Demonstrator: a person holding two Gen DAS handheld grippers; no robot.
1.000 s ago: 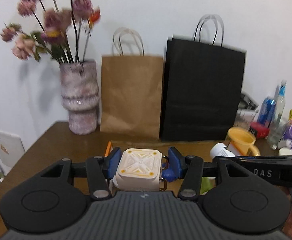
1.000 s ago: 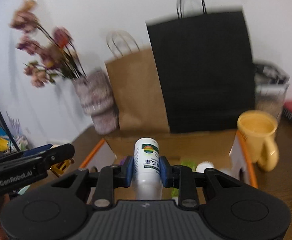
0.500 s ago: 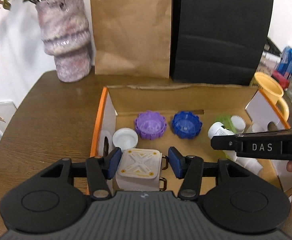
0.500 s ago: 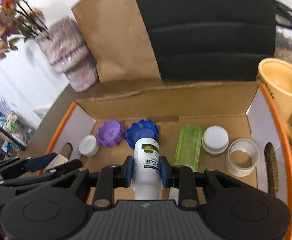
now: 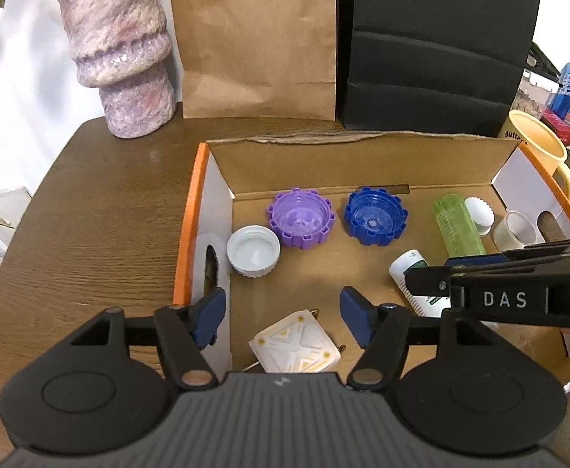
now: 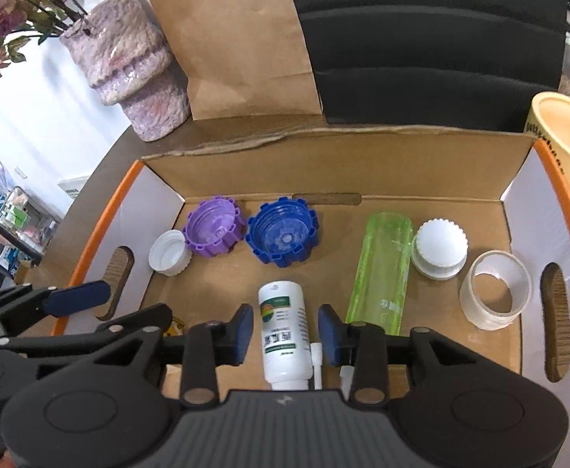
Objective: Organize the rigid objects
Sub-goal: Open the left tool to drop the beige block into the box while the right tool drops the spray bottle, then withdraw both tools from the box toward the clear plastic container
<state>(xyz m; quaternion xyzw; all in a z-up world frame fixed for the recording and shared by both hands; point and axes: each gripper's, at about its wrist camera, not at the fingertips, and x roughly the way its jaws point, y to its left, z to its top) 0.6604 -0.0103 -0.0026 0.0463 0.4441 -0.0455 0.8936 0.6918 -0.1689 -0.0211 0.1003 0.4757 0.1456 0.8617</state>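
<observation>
An open cardboard box (image 5: 191,210) (image 6: 550,179) with orange rims holds the objects. My left gripper (image 5: 283,318) is open over its front left corner; a cream square adapter (image 5: 296,351) lies on the floor just below its jaws. My right gripper (image 6: 285,331) is open; a white bottle (image 6: 283,331) (image 5: 411,269) lies on the floor between its fingers, untouched. Also inside are a purple cap (image 5: 298,218) (image 6: 213,230), a blue cap (image 5: 374,216) (image 6: 281,234), a white cap (image 5: 252,251) (image 6: 168,253), a green tube (image 5: 458,226) (image 6: 382,269), a white ribbed lid (image 6: 439,249) and a clear ring (image 6: 493,288).
A purple vase (image 5: 119,50) with flowers, a brown paper bag (image 5: 254,35) and a black bag (image 5: 437,39) stand behind the box. A yellow mug (image 5: 534,148) (image 6: 562,144) stands at the box's right. The brown table (image 5: 90,214) extends left of the box.
Both grippers came down over the box and opened. The left let go of the cream adapter and the right let go of the white bottle; both now lie on the box floor.
</observation>
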